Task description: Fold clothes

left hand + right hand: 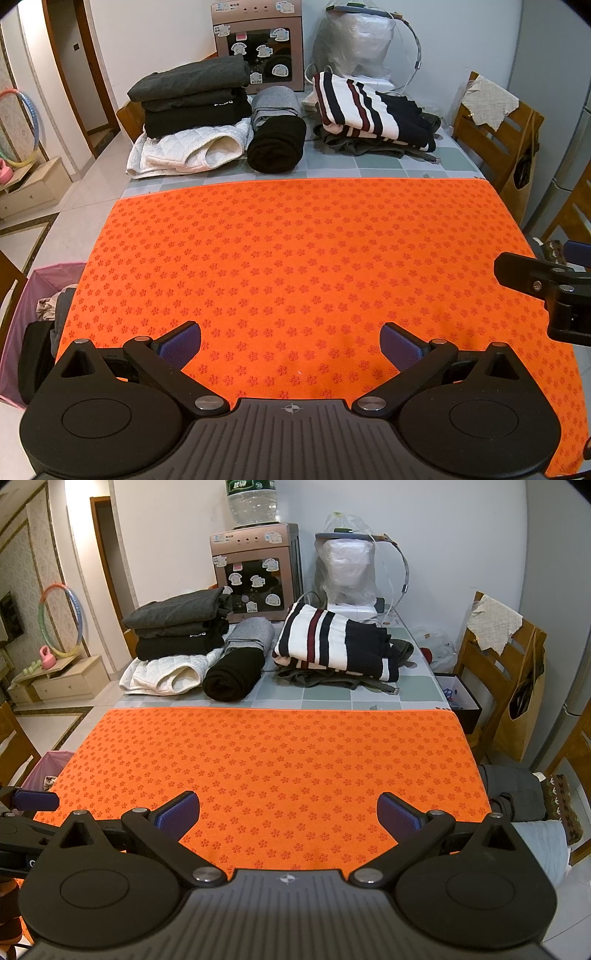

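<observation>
An orange flower-patterned mat [295, 258] [266, 760] covers the near half of the table and lies bare. My left gripper [290, 345] hovers open over its near edge, nothing between the blue pads. My right gripper [288, 816] is open too, also above the mat's near edge. Behind the mat lie folded clothes: a dark stack [192, 99] [177, 627] on a white quilted garment [188, 149] [166, 674], a rolled black piece [275, 146] [232, 675] with a grey roll [273, 103] behind it, and a striped sweater [373, 110] [332, 644] on olive clothes.
A pink hamper [22, 317] with clothes stands at the table's left. A water dispenser [255, 572] and a plastic-wrapped appliance [347, 568] stand at the back wall. Wooden chairs [495, 125] [495, 664] flank the right side, and clothes [524, 794] lie on a seat there.
</observation>
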The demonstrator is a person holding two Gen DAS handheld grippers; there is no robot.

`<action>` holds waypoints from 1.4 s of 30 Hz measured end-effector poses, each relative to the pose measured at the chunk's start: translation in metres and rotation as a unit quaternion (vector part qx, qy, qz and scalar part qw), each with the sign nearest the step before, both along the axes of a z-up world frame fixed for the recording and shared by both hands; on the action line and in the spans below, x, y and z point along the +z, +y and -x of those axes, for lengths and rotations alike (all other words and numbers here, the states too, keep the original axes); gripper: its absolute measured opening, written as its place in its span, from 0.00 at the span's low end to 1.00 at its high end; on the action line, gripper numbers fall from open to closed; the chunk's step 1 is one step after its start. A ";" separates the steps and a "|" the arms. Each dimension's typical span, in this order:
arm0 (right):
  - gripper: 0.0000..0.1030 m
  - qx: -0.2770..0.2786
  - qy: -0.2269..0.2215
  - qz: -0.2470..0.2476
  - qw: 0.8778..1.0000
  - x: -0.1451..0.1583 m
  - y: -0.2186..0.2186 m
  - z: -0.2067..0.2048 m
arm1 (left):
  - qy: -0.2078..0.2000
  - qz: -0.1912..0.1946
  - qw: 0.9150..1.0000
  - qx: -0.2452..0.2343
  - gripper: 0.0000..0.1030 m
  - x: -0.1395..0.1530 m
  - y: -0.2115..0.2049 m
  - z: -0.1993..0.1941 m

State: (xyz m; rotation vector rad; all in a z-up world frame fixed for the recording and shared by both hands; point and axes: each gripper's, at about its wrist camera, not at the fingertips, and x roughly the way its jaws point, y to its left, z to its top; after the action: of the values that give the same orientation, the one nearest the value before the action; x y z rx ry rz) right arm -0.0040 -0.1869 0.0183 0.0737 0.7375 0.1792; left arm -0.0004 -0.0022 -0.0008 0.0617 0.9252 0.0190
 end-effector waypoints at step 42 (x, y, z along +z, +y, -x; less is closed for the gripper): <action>1.00 -0.035 0.028 0.000 0.999 -0.010 -0.012 -0.018 | 0.008 0.002 1.000 -0.013 1.00 -0.006 0.002 -0.012</action>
State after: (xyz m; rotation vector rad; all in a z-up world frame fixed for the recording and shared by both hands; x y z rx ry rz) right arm 0.0145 -0.1986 0.0087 0.1051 0.7895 0.1100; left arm 0.0115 -0.0001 -0.0073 0.0692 0.9397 -0.0073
